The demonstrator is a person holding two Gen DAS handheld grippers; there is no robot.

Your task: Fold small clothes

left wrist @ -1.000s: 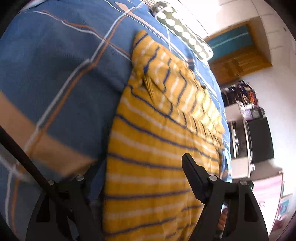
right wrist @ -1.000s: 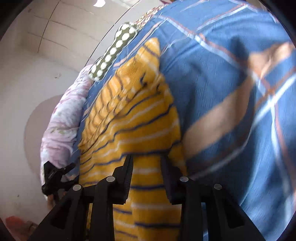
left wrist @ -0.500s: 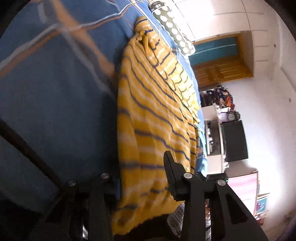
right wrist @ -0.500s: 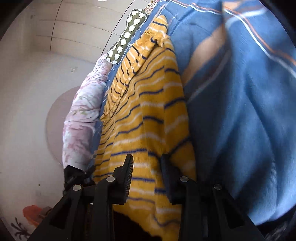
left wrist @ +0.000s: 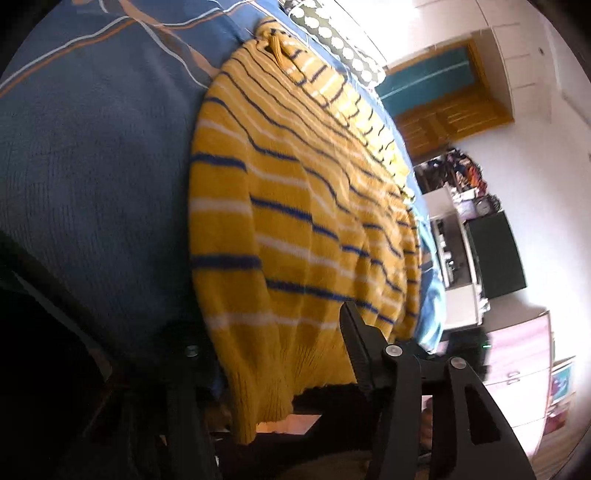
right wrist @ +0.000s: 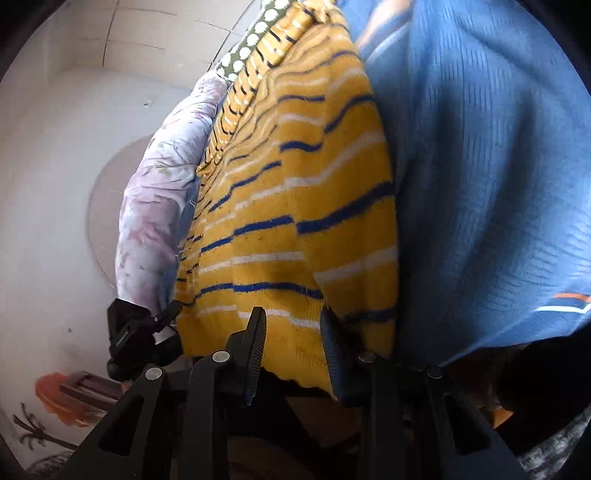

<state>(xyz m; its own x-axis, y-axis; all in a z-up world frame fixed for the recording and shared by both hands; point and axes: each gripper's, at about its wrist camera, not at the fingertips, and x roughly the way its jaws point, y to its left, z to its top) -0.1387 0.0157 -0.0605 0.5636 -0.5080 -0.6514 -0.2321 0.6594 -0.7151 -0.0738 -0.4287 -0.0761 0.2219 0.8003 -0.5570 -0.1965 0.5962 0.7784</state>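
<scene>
You get strong daylight in both views; the white wall (left wrist: 546,122) on the right of the left wrist pic is blown out, w/ glare. The yellow striped sweater (left wrist: 295,221) is bright and fairly sharp far out, but its near hem is soft. Near gripper parts are dark, almost silhouettes. Fisheye bends everything at the edges, black corners.

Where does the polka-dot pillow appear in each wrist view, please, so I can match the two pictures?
Left wrist: the pillow lies along the top edge, right of centre, beyond the sweater's far end.
Right wrist: the pillow sits at top centre, left of the sweater's far end.
Shared landmark: the blue bedspread.
</scene>
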